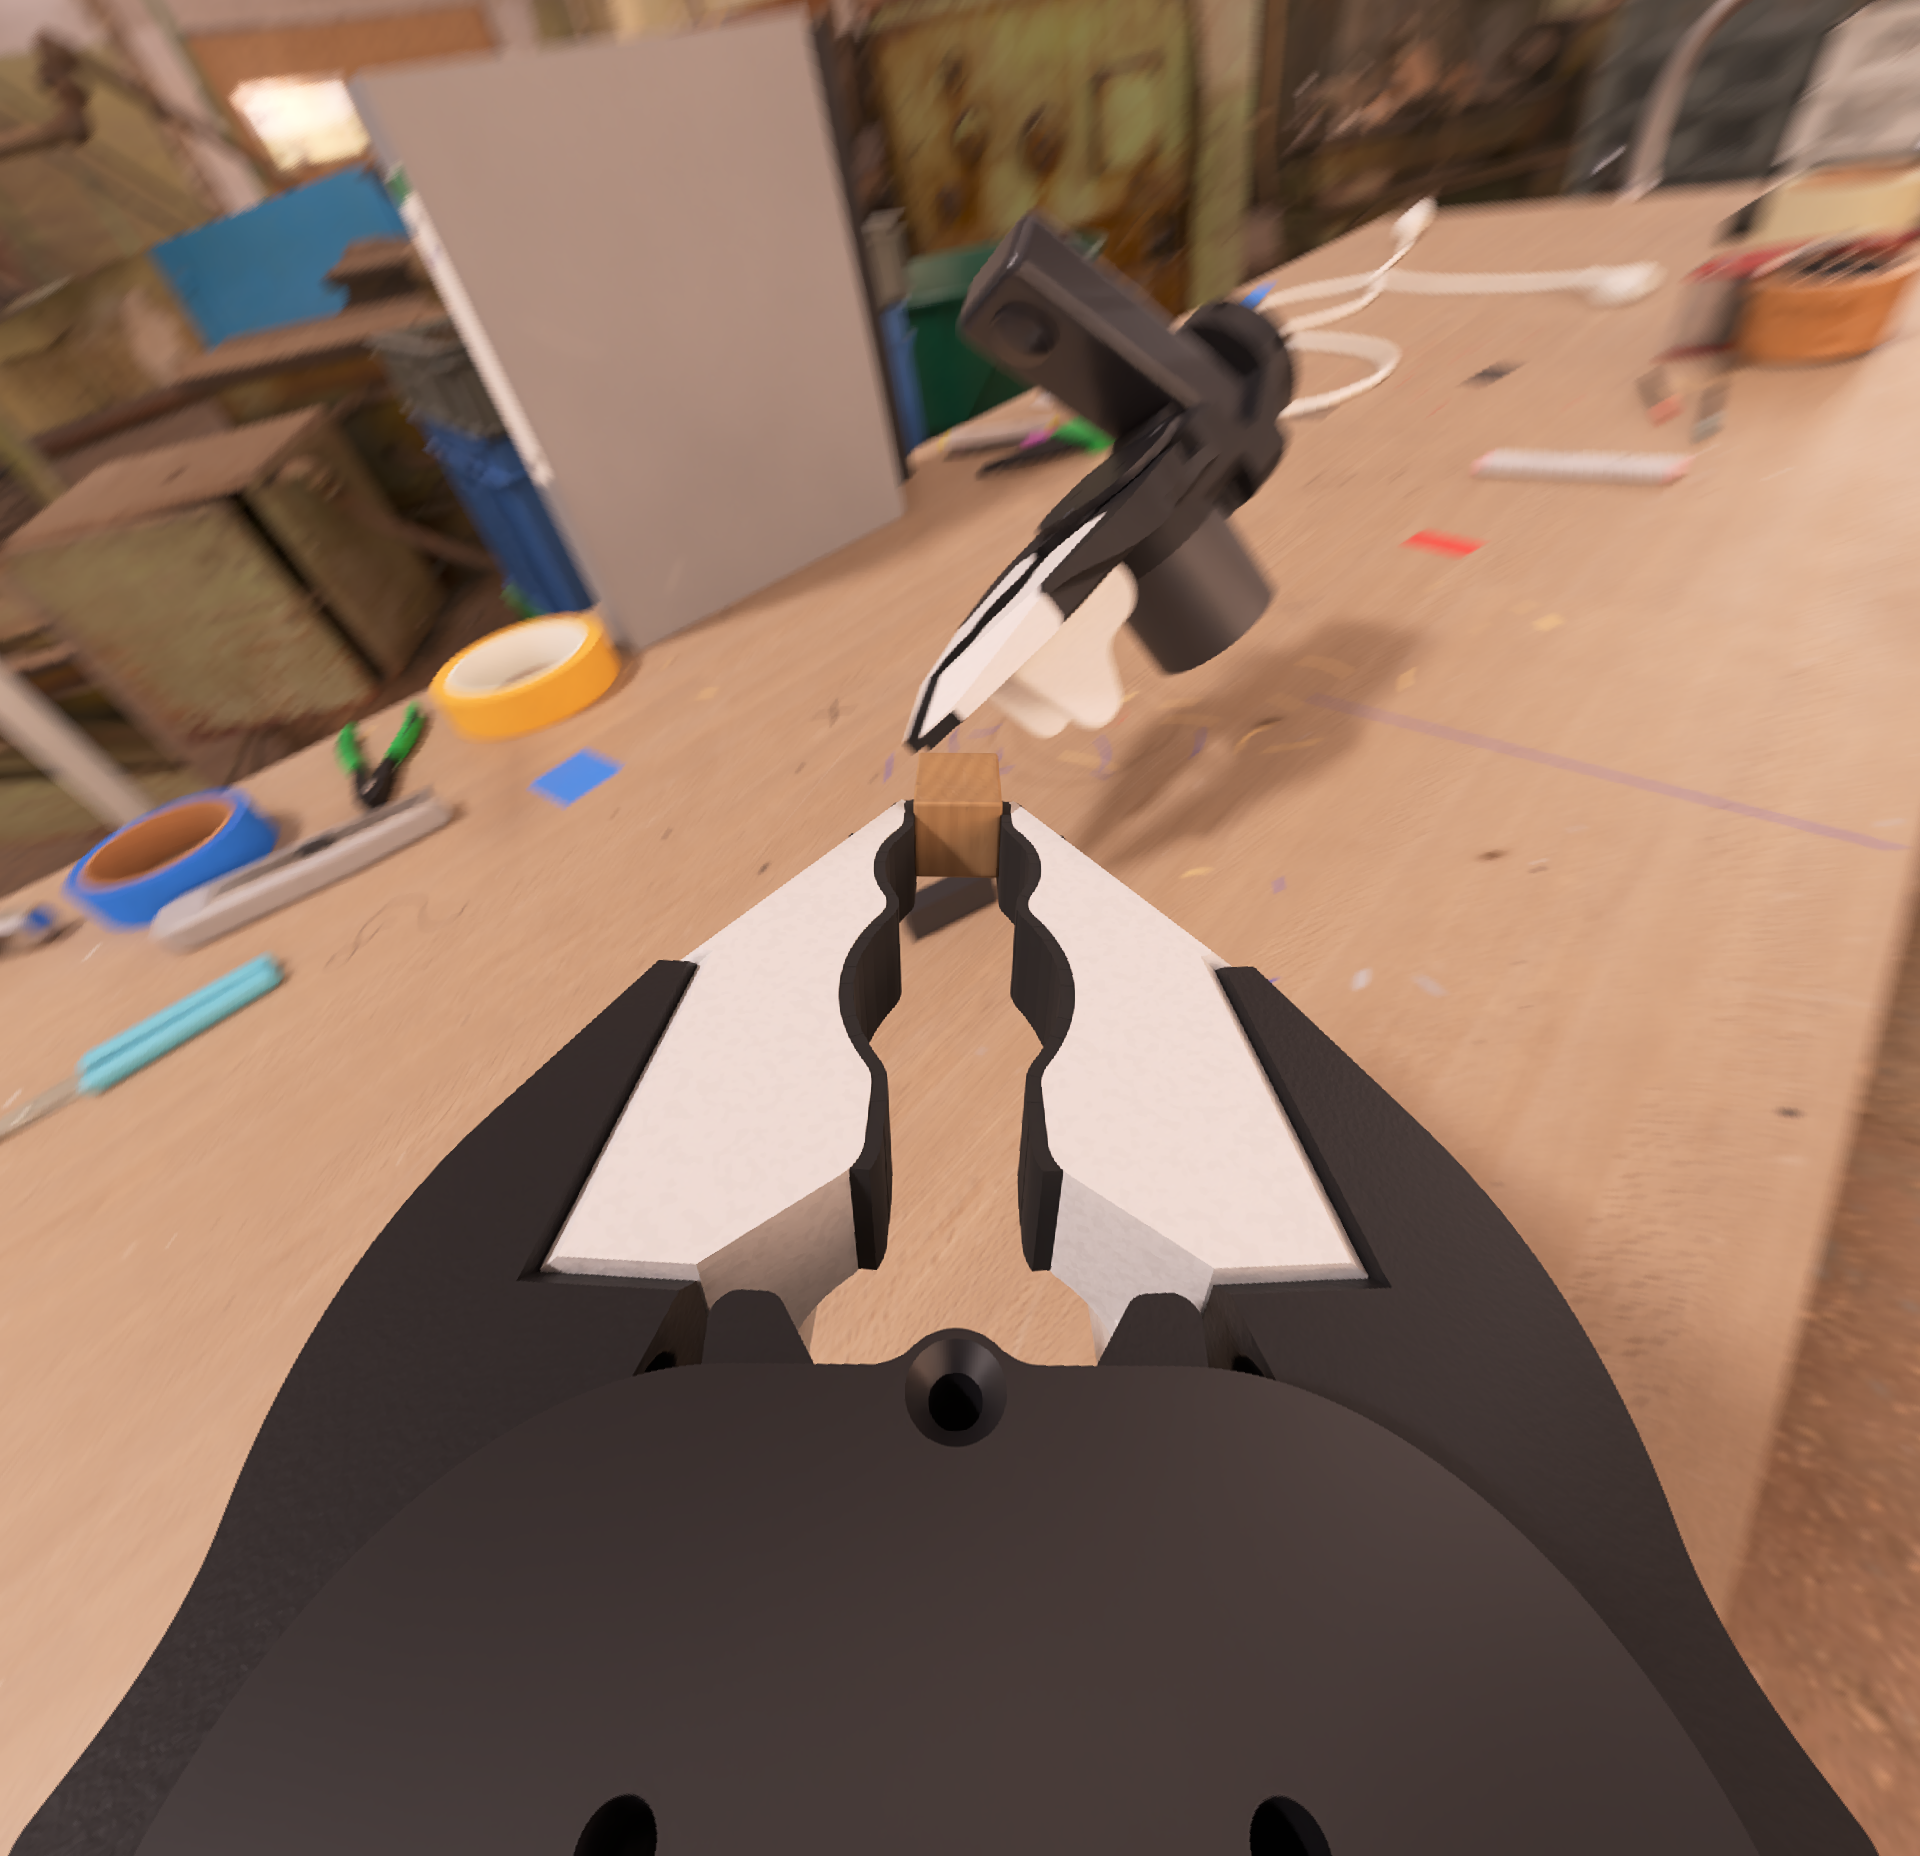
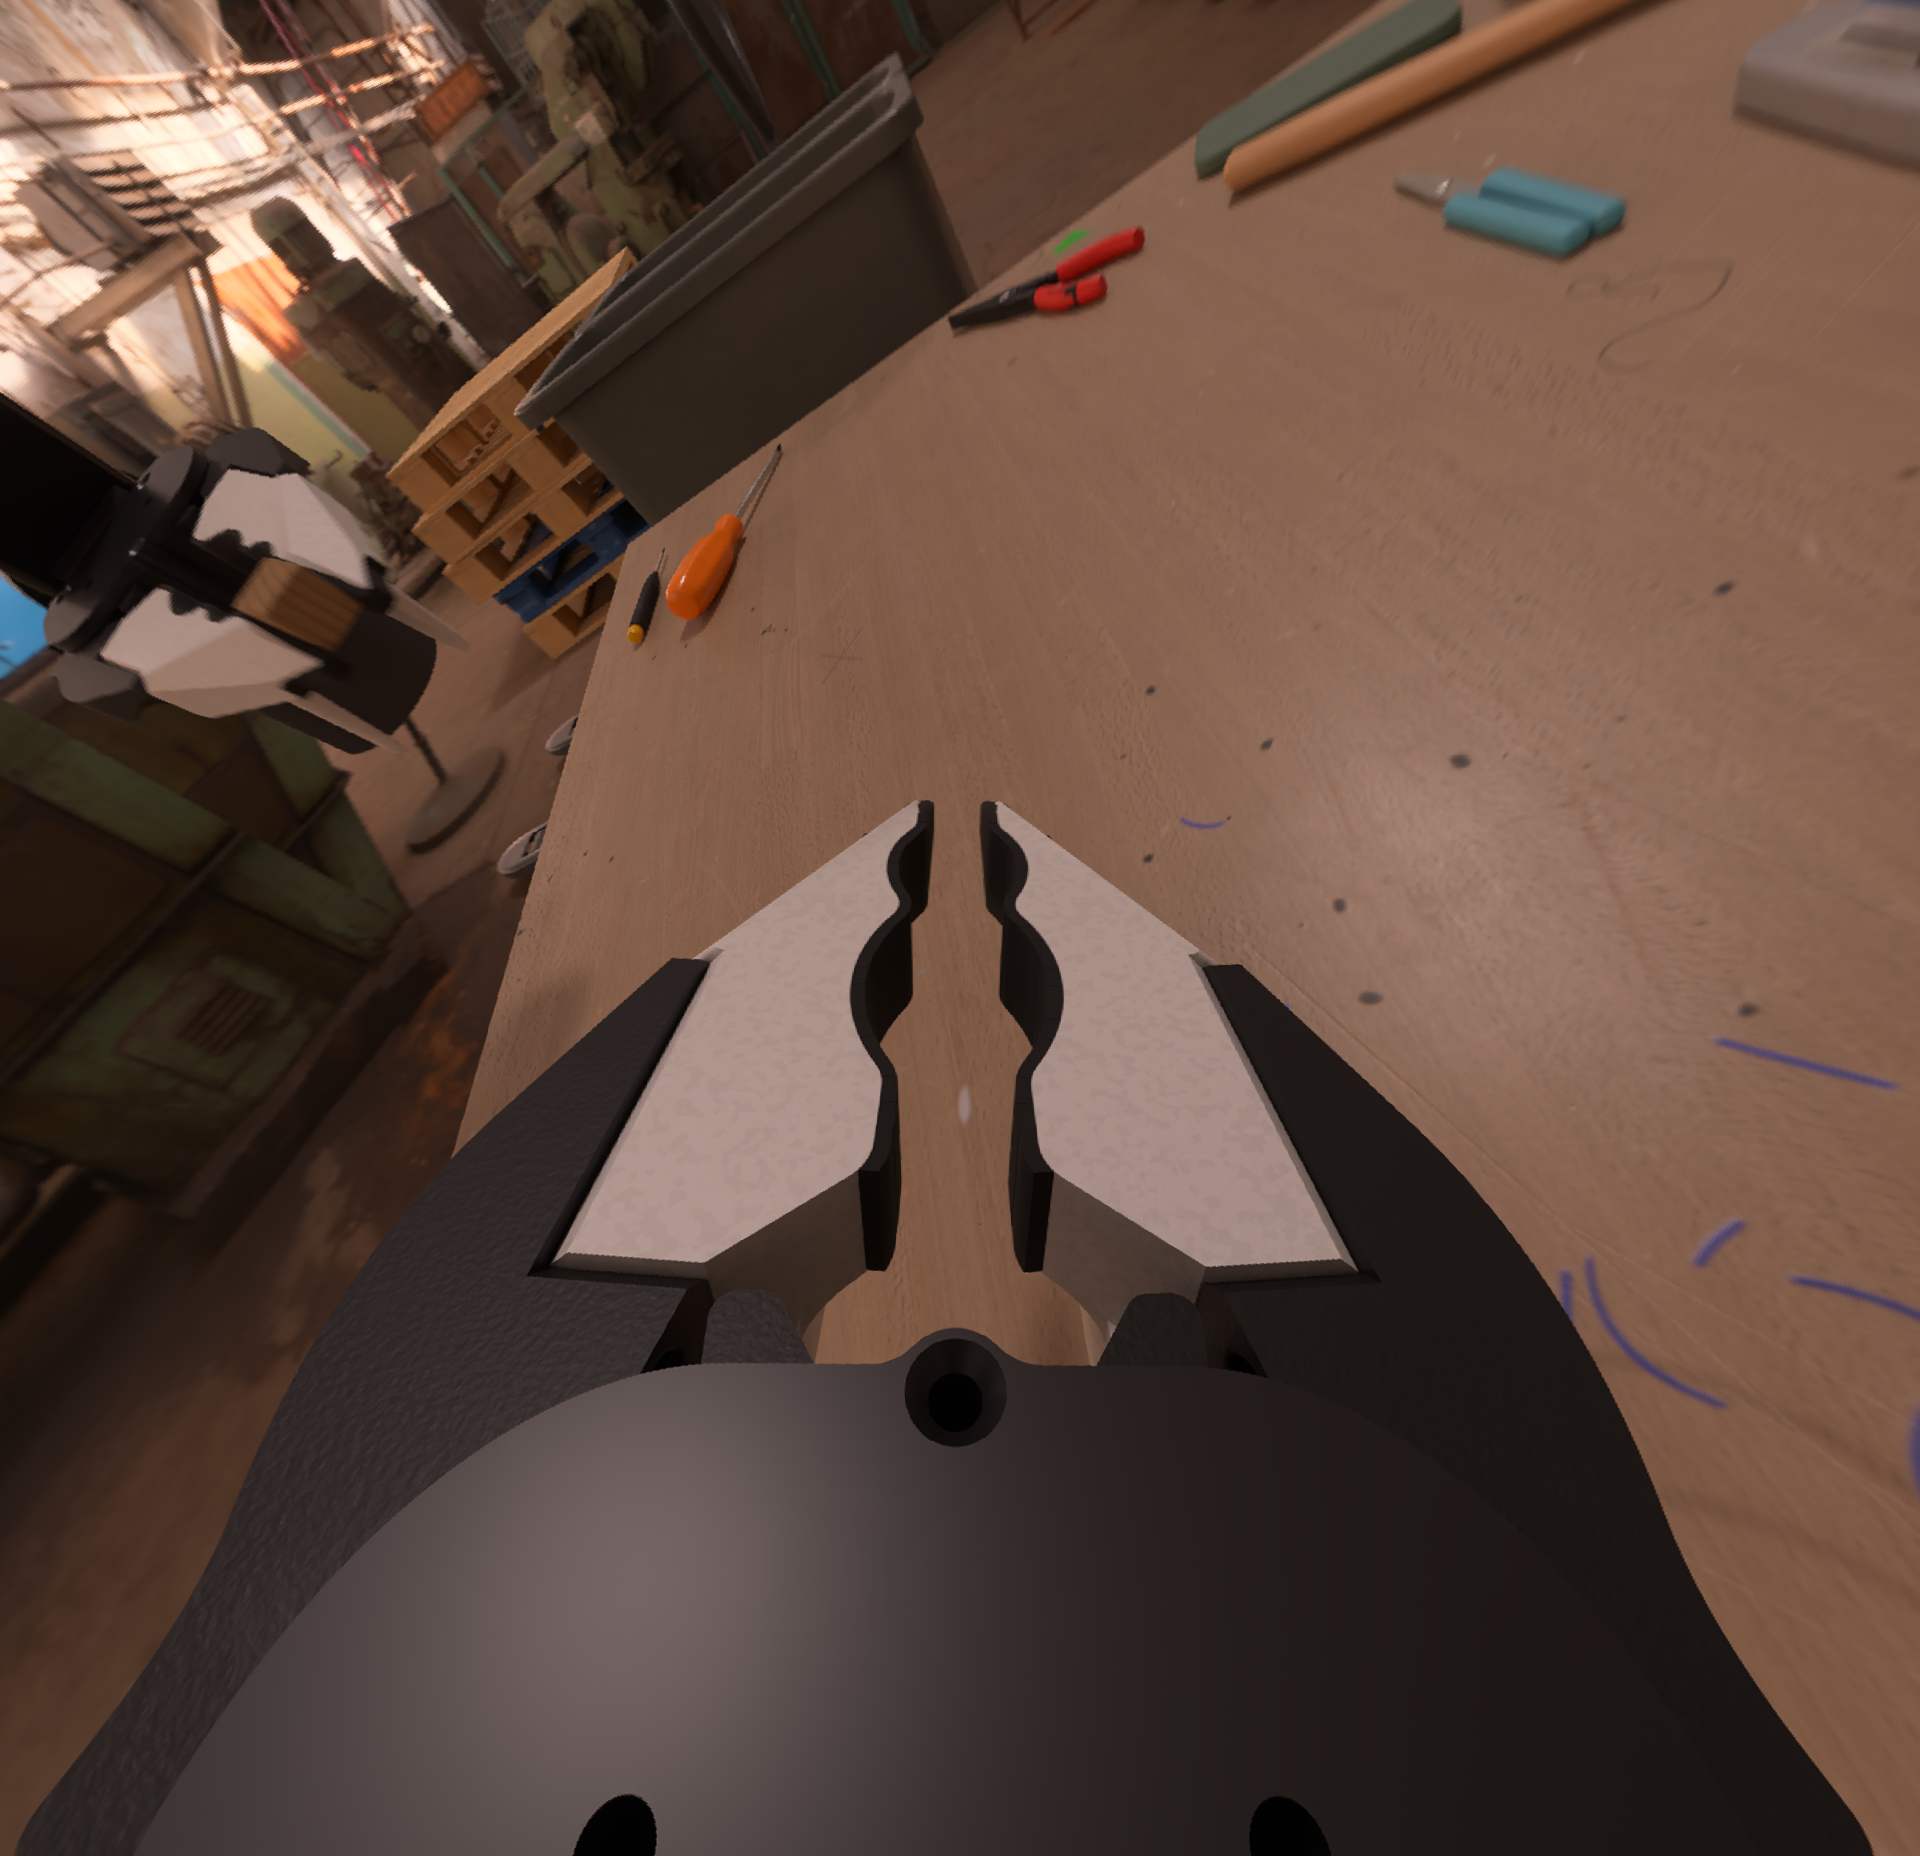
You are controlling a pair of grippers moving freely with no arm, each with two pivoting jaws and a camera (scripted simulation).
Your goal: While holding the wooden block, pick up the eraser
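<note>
My left gripper is shut on a small wooden block, held at the fingertips above the wooden table. A small dark grey flat piece shows on the table just below the block; I cannot tell whether it is the eraser. My right gripper hovers over the table with only a narrow gap between its fingers and nothing in them. In the left wrist view the right gripper points down just beyond the block. In the right wrist view the left gripper with the block is at the far left.
Yellow tape roll, blue tape roll, green pliers and a grey upright board are to the left. An orange screwdriver, red pliers, a grey bin and a wooden dowel lie farther off.
</note>
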